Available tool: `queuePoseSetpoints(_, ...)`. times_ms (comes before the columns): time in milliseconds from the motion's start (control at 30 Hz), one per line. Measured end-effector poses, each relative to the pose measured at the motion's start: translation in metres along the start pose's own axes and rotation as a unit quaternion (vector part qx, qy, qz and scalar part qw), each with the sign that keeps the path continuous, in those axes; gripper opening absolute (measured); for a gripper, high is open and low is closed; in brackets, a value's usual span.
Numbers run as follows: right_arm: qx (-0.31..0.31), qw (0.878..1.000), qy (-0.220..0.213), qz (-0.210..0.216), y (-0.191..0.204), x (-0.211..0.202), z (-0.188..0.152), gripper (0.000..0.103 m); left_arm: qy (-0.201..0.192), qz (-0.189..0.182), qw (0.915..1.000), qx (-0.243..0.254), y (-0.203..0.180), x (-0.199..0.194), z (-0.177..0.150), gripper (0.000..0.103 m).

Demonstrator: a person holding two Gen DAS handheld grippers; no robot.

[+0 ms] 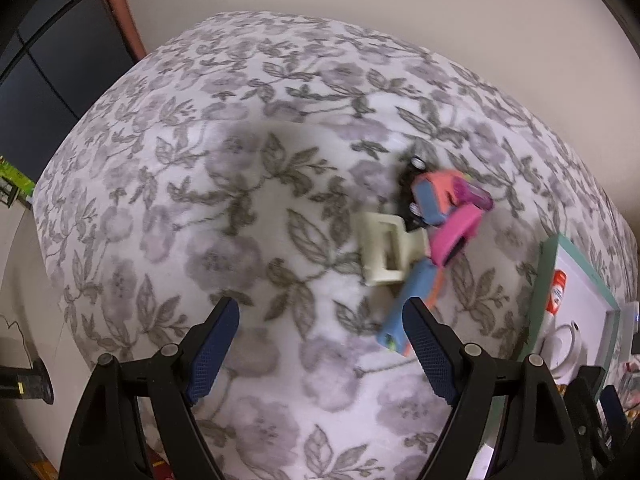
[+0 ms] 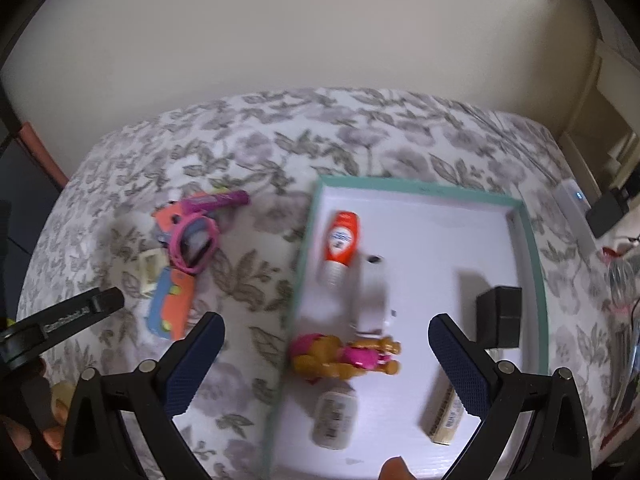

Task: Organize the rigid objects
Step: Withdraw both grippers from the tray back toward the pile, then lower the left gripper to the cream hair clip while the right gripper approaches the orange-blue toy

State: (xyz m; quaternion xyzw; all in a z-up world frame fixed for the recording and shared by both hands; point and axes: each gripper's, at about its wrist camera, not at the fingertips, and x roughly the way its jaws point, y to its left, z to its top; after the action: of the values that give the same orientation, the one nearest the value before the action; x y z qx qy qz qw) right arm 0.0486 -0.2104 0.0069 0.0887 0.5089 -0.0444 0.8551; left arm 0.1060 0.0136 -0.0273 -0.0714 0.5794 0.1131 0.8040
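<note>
A pile of small objects lies on the floral bedspread (image 1: 240,200): a cream hair claw clip (image 1: 386,254), a blue and orange toy (image 1: 412,308), a pink piece (image 1: 456,234) and an orange and purple toy (image 1: 444,192). My left gripper (image 1: 320,328) is open and empty, just short of the pile. In the right wrist view the pile (image 2: 180,264) lies left of a white tray with a teal rim (image 2: 532,248). The tray holds an orange and white bottle (image 2: 340,244), a white item (image 2: 372,296), a doll figure (image 2: 344,356), a black box (image 2: 500,316) and a white bottle (image 2: 334,420). My right gripper (image 2: 326,344) is open above the doll.
The bed meets a beige wall (image 2: 320,40) at the back. A small cream box (image 2: 446,420) lies in the tray's near right part. A white device (image 2: 576,208) and a black block (image 2: 606,212) sit at the bed's right edge. The left gripper's arm (image 2: 60,324) shows at left.
</note>
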Motion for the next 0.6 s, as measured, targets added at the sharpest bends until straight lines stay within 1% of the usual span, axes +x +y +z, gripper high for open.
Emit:
queuePoseSetpoints(133, -0.014, 1.0, 0.002, 0.02, 0.021, 0.001, 0.0, 0.103, -0.004, 0.011, 0.9998, -0.018, 0.021, 0.0, 0.007, 0.084)
queuePoseSetpoints(333, -0.042, 0.998, 0.022, 0.032, 0.053, 0.017, -0.005, 0.103, -0.004, 0.018, 0.9992, -0.035, 0.045, 0.003, 0.015, 0.084)
queuePoseSetpoints(467, -0.052, 0.997, 0.04, 0.04, 0.069, 0.033, -0.008, 0.103, 0.009, 0.014, 0.9989, -0.044, 0.052, 0.012, 0.019, 0.085)
queuePoseSetpoints(600, -0.067, 0.995, 0.053, 0.044, 0.083, 0.048, -0.009, 0.103, 0.016, 0.005, 0.999, -0.042, 0.05, 0.02, 0.023, 0.085)
